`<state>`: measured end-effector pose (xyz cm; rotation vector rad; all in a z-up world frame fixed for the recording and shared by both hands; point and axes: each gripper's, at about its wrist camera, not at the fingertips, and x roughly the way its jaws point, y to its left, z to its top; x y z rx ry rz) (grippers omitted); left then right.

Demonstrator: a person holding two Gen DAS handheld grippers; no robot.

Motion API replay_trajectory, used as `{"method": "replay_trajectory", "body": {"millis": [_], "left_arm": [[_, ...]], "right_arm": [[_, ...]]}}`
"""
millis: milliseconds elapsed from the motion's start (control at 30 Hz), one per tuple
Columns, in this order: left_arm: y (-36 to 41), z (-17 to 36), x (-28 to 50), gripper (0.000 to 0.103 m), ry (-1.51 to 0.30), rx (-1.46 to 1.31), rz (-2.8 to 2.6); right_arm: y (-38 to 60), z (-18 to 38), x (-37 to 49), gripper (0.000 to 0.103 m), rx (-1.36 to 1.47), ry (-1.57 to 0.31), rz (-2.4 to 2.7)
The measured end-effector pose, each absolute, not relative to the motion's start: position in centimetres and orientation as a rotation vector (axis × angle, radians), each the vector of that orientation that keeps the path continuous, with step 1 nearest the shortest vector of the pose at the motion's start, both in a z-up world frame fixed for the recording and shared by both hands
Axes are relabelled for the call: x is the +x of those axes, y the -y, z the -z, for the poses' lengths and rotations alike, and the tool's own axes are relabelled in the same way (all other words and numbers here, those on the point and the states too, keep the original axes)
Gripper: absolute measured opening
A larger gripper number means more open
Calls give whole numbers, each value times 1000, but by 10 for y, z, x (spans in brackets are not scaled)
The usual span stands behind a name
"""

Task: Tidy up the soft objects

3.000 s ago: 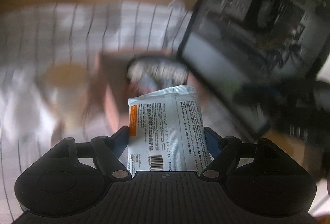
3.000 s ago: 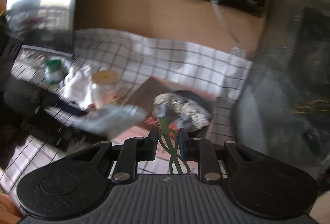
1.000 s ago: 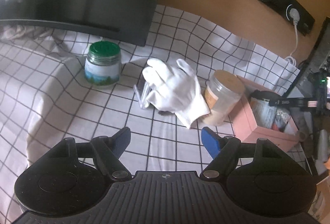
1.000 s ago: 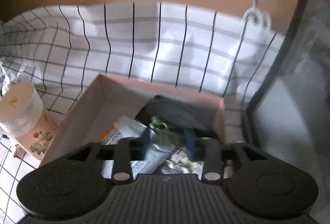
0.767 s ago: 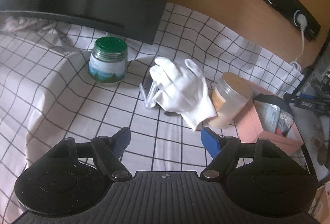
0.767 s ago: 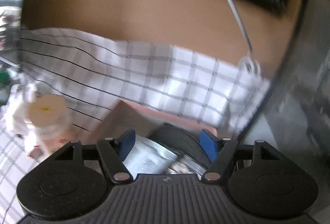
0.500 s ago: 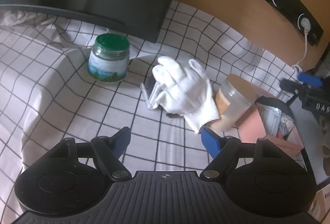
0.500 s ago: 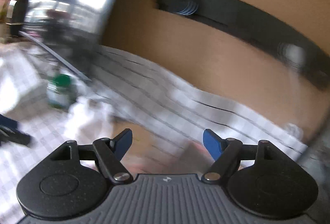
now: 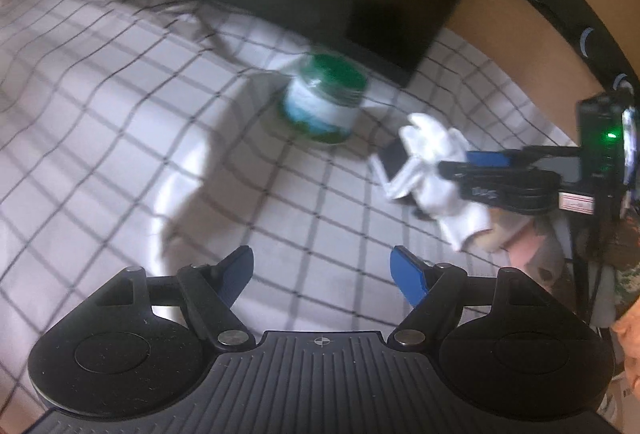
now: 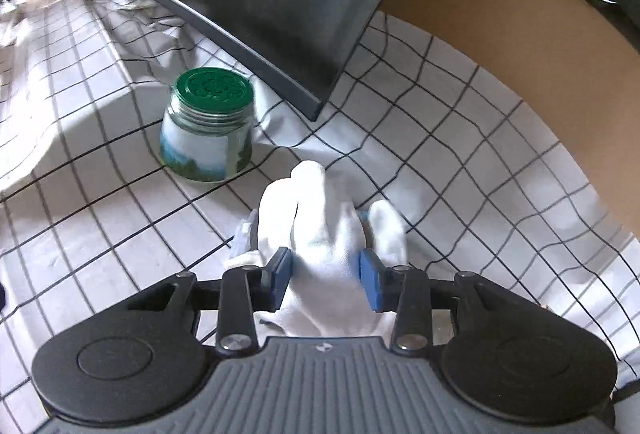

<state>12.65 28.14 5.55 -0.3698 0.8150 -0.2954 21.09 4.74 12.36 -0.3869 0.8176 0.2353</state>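
Glove first: the soft white fabric glove (image 10: 328, 254) lies on the black-grid white tablecloth (image 10: 460, 162), draped over a small clear item, and my right gripper (image 10: 326, 276) is closing its blue pads on its palm. My left gripper (image 9: 322, 270) hangs released and empty over bare cloth. Just beyond sits a green-lidded glass jar (image 10: 208, 126); its blue-and-white label I cannot read.

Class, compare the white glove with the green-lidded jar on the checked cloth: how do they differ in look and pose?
The glove is soft, white and lies flat; the jar is rigid, clear with a green lid, and stands upright. The glove sits between the closing right tongs; the jar stands apart, untouched. The glove lies partly over a small clear object; the jar rests straight on the cloth. Both sit on that checked cloth.
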Motion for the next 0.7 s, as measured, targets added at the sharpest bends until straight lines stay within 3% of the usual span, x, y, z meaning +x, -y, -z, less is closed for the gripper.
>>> {"method": "replay_trajectory", "body": {"millis": [33, 100, 333, 400, 500, 533, 700], "left_arm": [[-286, -53, 128, 80, -819, -375, 290], [-294, -50, 131, 80, -826, -383, 284], [-285, -42, 152, 80, -841, -385, 340], [-274, -42, 157, 80, -843, -373, 374], [-257, -44, 163, 80, -840, -350, 422], [-251, -44, 164, 80, -838, -342, 432], [-211, -57, 182, 80, -785, -217, 474]], "right_arm": [[-48, -127, 207, 17, -379, -811, -236], [-49, -135, 193, 10, -361, -805, -250], [-53, -126, 123, 11, -299, -897, -364], [-55, -119, 107, 23, -304, -919, -388], [-49, -121, 85, 62, -286, -929, -404], [-45, -124, 78, 66, -283, -921, -412], [-16, -138, 52, 66, -277, -885, -394]]}}
